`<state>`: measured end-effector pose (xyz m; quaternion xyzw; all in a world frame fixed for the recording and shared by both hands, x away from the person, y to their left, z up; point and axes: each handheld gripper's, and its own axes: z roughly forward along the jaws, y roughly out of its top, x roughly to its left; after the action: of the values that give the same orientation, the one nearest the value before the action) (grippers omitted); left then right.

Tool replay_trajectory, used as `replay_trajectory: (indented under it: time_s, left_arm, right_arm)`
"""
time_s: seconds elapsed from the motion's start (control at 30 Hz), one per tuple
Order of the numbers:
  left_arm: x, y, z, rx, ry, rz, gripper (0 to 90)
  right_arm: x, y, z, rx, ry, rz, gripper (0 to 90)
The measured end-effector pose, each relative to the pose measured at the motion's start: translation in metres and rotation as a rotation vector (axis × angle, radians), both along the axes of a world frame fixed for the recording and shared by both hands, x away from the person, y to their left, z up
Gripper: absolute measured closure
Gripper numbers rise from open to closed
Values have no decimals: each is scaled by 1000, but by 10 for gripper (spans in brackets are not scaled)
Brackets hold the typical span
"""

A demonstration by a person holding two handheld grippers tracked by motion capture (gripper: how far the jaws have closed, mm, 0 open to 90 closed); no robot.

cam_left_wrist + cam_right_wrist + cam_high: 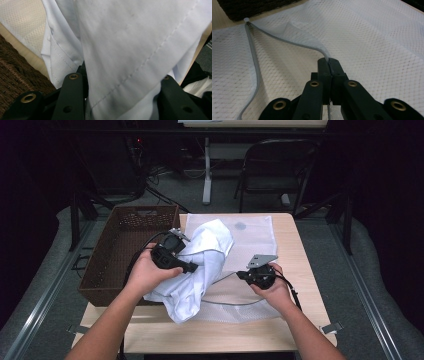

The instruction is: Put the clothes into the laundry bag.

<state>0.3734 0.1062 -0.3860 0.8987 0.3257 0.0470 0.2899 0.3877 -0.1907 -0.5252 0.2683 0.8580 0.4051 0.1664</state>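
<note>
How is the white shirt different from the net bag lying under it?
The white shirt is plain, closely woven cloth with stitched seams; the mesh bag is see-through netting with a grey zipper edge. The shirt is bunched and lifted in a heap, while the bag lies mostly flat on the table. The left gripper holds the shirt; the right gripper pinches the bag's zipper edge. Both are white, soft fabric.

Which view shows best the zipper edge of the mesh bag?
The right gripper view: the zipper edge lifts from the mesh bag into the shut right gripper. The high view shows it as a thin line. In the left gripper view, some mesh appears.
</note>
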Motion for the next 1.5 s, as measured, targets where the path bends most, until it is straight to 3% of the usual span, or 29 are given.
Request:
replay_trajectory:
  time_s: [0.37, 0.77, 1.13, 1.5]
  left_arm:
    - [-9, 1, -2, -13, -13, -11, 611]
    - [-23, 11, -5, -31, -24, -13, 611]
    - [-37, 16, -16, -33, -24, -8, 611]
    - [-45, 16, -29, -48, -24, -7, 611]
  right_arm:
    - [1, 5, 17, 3, -22, 7, 895]
    - [0, 6, 27, 45, -44, 0, 894]
    - [9, 3, 40, 79, -56, -31, 893]
    - [9, 0, 45, 99, -60, -18, 894]
